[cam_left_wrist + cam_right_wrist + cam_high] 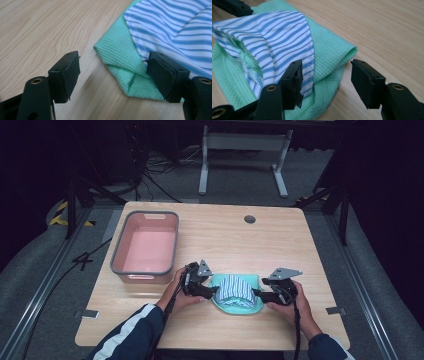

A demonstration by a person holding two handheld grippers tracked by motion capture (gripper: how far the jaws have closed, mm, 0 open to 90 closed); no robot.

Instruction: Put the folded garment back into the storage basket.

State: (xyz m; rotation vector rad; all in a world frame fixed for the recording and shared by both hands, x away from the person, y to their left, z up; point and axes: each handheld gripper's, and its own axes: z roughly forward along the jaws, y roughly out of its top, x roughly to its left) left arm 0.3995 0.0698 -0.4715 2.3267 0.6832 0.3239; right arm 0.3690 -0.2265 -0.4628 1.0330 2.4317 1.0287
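A mint green waffle-weave cloth (239, 306) lies folded on the wooden table near its front edge, with a blue-and-white striped cloth (234, 288) folded on top of it. My left gripper (214, 290) is at the pile's left side and is open; its jaws straddle a folded green corner (120, 67), one pad (160, 72) resting over the striped cloth (175, 30). My right gripper (256, 294) is open at the pile's right side, its jaws set around the green cloth's rolled edge (337, 62), beside the striped cloth (277, 45).
A pink bin with a grey rim (146, 247) stands empty at the table's left, behind my left hand. A round grommet hole (249, 219) sits near the far edge. Bare wood (240, 245) stretches behind the pile.
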